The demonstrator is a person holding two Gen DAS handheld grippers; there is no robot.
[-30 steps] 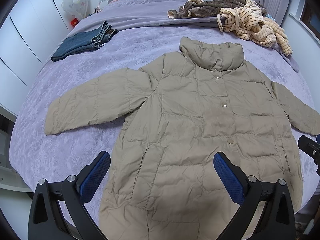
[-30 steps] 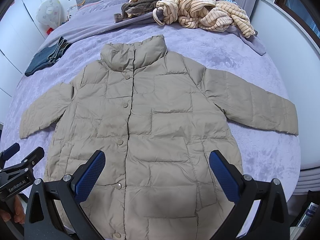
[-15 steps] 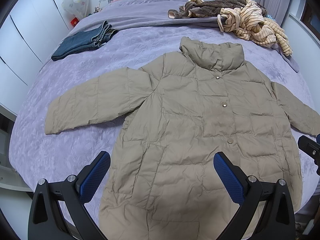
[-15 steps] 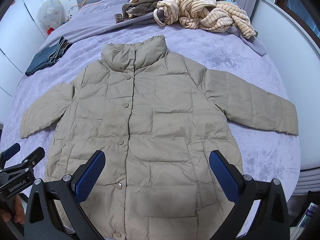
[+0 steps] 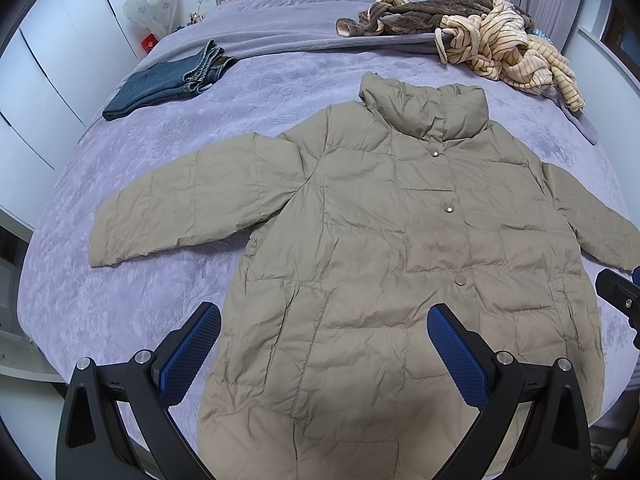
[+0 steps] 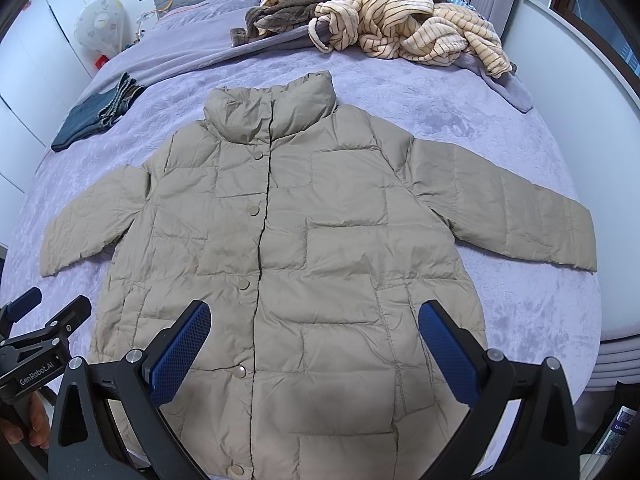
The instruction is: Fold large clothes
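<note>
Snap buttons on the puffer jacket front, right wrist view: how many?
5 on the jacket: below collar, chest, waist, lower, hem. More may hide under the collar.

Puffer jacket (image 5: 380, 264) khaki-beige, quilted. Bedspread (image 5: 120, 292) lilac, embossed floral. Folded jeans (image 5: 168, 80) dark blue. Heaped robe (image 5: 516, 56) cream with brown stripes. Fingers (image 5: 188, 356) blue-padded, black frames.

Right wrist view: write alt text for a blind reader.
A tan puffer jacket lies flat, snapped shut, sleeves spread, on a purple bedspread. The right gripper hovers over its hem, jaws open. Folded jeans and heaped clothes lie beyond.
</note>
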